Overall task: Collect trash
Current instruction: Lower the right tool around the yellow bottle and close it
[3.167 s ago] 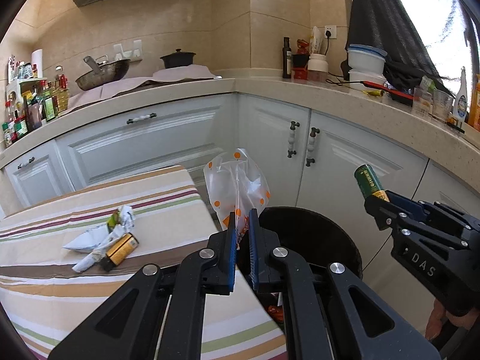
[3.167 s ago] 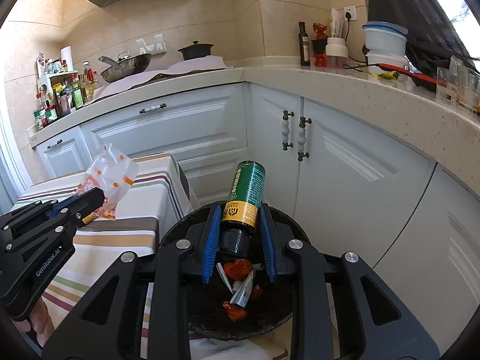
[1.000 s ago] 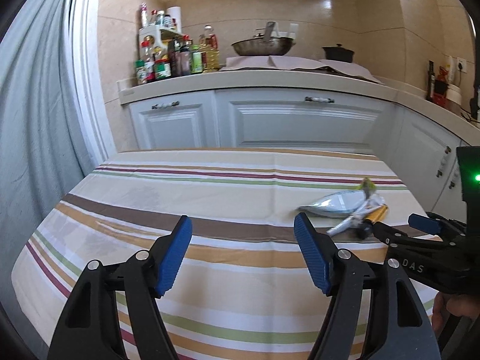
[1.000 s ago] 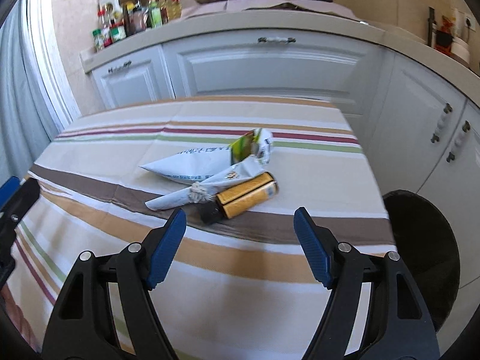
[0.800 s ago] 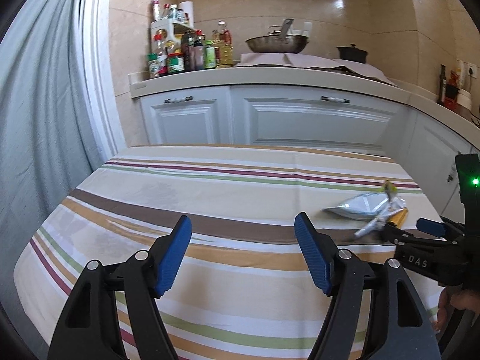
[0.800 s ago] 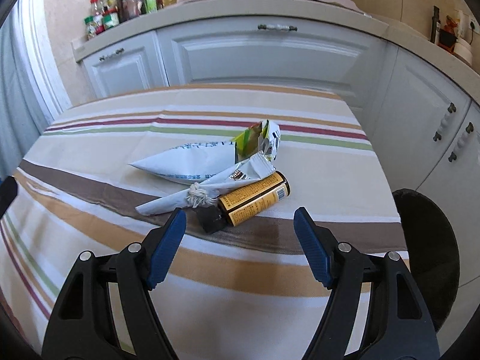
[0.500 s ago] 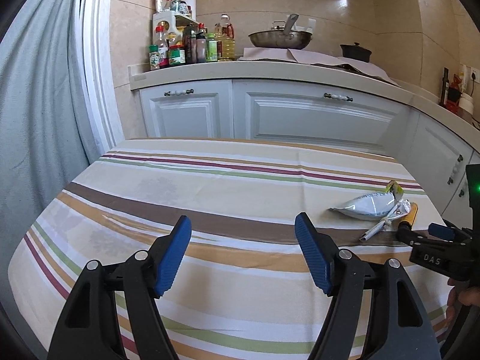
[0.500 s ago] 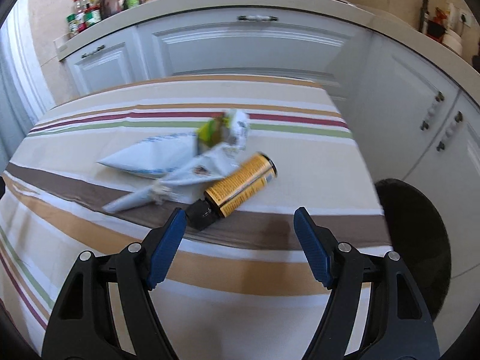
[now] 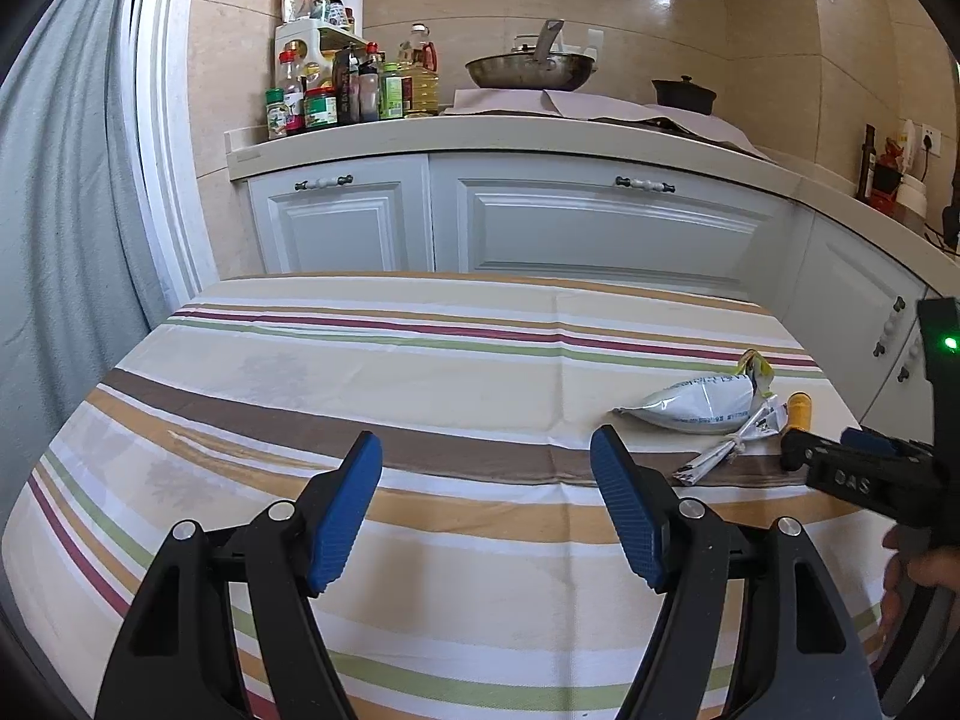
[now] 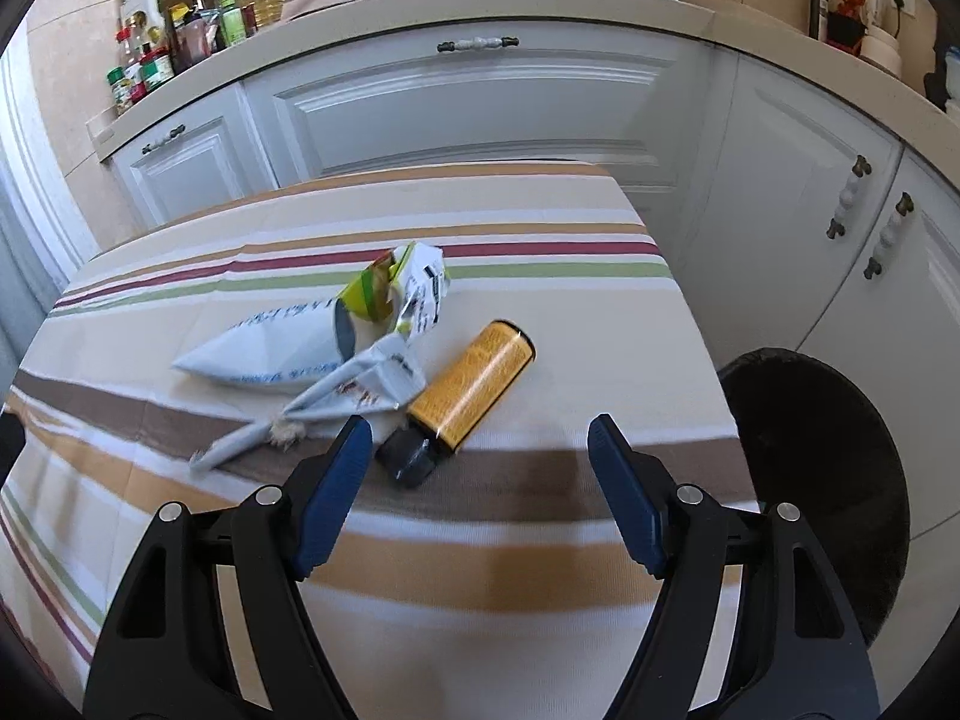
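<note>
On the striped tablecloth (image 10: 528, 576) lies an orange bottle (image 10: 474, 387) with a black cap, on its side. Beside it rest a white torn-open pouch (image 10: 282, 348) and a twisted white wrapper (image 10: 336, 396). My right gripper (image 10: 480, 450) stands open just short of the bottle, with nothing between its blue pads. In the left wrist view the same pouch (image 9: 696, 405), wrapper (image 9: 732, 447) and bottle (image 9: 798, 405) sit at the table's right side. My left gripper (image 9: 486, 462) hangs open over bare cloth, well left of them. The right gripper's black body (image 9: 870, 474) partly hides the bottle there.
A black trash bin (image 10: 834, 480) stands on the floor off the table's right edge. White cabinets (image 9: 600, 228) run behind the table, with bottles (image 9: 336, 90) and a wok (image 9: 528, 69) on the counter. A grey curtain (image 9: 66, 240) hangs at the left.
Since about three seconds ago, both grippers have let go of the bag and green bottle at the bin and swung to the table. In the last second the right gripper has closed in on the orange bottle.
</note>
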`<state>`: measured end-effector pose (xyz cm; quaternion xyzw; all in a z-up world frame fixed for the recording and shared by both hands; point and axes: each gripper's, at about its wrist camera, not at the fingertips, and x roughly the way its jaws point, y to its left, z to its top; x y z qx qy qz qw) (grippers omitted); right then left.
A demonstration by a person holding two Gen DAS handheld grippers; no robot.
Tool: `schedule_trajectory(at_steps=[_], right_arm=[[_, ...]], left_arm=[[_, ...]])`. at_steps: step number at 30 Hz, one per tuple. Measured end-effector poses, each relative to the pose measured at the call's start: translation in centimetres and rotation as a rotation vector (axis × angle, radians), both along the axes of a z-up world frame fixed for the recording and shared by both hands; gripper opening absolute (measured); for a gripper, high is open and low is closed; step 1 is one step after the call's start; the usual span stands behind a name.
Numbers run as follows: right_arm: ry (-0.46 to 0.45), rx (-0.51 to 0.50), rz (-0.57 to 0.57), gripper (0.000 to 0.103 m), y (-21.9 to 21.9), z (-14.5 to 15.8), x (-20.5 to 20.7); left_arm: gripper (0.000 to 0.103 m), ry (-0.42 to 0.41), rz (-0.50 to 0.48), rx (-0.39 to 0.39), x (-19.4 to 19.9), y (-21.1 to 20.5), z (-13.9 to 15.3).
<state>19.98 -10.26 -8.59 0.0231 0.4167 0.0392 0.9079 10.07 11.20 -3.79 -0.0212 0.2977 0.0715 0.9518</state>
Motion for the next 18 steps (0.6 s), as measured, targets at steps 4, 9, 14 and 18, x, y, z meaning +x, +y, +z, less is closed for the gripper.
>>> schedule_trajectory(at_steps=[4, 9, 14, 18], right_arm=[[0.022, 0.002, -0.005, 0.073, -0.4, -0.4, 0.5], [0.026, 0.001, -0.022, 0.071, -1.7, -0.5, -0.3], [-0.015, -0.005, 0.0, 0.071, -1.5, 0.4, -0.1], [-0.007, -0.014, 0.042, 0.048, -0.9, 0.2, 1.0]], left_arm=[[0.07, 0.009, -0.002, 0.0, 0.3, 0.1, -0.2], [0.07, 0.013, -0.013, -0.005, 0.8, -0.4, -0.3], [0.07, 0.02, -0.044, -0.006, 1.2, -1.6, -0.5], [0.07, 0.023, -0.068, 0.005, 1.4, -2.6, -0.6]])
